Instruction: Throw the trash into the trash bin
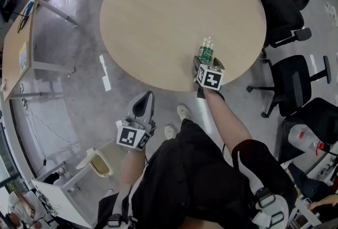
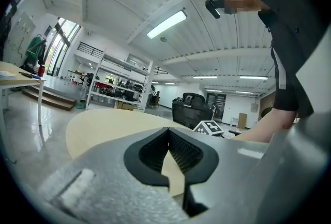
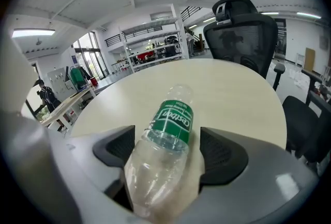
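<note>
On round table (image 3: 232, 88), plastic bottle (image 3: 164, 153) between the right gripper's (image 3: 168, 140) wide-spread jaws.

The left tool (image 1: 148, 95) and the right tool (image 1: 204, 62) are grey, with black ribbed pads (image 2: 185, 151) inside the jaws. Behind the jaws each tool carries a white cube (image 1: 132, 137) with black square markers. Behind the tools, the person wears a black short-sleeved top (image 1: 196, 180) and pale shoes (image 1: 183, 112).

One bottle (image 1: 206, 52), one round table (image 1: 158, 21), two claws: left claw (image 1: 146, 97), right claw (image 3: 166, 136).
</note>
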Demonstrator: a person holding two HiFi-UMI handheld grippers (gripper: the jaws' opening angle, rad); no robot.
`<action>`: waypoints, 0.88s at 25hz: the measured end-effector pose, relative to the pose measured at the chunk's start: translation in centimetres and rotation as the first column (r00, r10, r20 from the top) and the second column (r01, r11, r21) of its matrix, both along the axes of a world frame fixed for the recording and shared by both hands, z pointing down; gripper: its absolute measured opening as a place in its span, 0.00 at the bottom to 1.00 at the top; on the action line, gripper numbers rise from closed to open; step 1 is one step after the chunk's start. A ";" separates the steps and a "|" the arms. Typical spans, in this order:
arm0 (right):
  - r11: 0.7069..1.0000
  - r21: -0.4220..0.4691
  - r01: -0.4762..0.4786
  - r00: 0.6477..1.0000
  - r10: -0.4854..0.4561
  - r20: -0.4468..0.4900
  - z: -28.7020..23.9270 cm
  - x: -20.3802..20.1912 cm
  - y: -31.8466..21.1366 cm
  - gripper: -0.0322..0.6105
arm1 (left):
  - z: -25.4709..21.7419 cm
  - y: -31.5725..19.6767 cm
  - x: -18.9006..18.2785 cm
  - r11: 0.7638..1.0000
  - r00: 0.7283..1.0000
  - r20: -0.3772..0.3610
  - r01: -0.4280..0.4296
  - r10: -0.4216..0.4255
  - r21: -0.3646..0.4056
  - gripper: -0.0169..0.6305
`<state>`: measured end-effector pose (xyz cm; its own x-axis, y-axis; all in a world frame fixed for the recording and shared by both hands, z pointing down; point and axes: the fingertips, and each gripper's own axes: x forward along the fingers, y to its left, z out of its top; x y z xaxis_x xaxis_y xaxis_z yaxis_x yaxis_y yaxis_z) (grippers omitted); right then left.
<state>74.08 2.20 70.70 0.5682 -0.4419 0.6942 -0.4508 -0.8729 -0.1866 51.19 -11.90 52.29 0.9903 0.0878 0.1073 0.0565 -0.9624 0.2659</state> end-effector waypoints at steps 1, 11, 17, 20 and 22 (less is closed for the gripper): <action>1.000 -0.005 -0.002 1.000 0.002 0.010 0.4 0.1 -0.2 0.66 | 0.1 0.0 -0.1 1.000 1.000 0.003 0.001 -0.001 -0.001 0.03; 0.988 -0.070 0.137 0.989 -0.133 0.065 1.7 -1.6 -1.5 0.55 | 0.0 0.4 -0.1 1.000 1.000 0.001 0.001 -0.001 -0.004 0.03; 0.970 -0.027 0.240 0.970 -0.241 -0.030 -0.7 -2.8 -0.8 0.55 | -0.2 1.0 0.3 1.000 1.000 -0.010 -0.007 0.007 -0.011 0.03; 0.967 0.002 0.257 0.960 -0.254 -0.119 -3.7 -2.8 -0.1 0.55 | -0.7 1.0 0.4 1.000 1.000 -0.028 -0.001 0.001 -0.006 0.03; 0.961 0.033 0.274 0.945 -0.262 -0.194 -6.2 -3.0 0.3 0.55 | -1.1 0.9 0.3 1.000 0.999 -0.045 0.008 -0.008 -0.003 0.03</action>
<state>71.12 2.47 64.53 0.5395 -0.6324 0.5559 -0.6982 -0.7050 -0.1244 51.51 -11.04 51.19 0.9948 0.0803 0.0620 0.0610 -0.9620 0.2663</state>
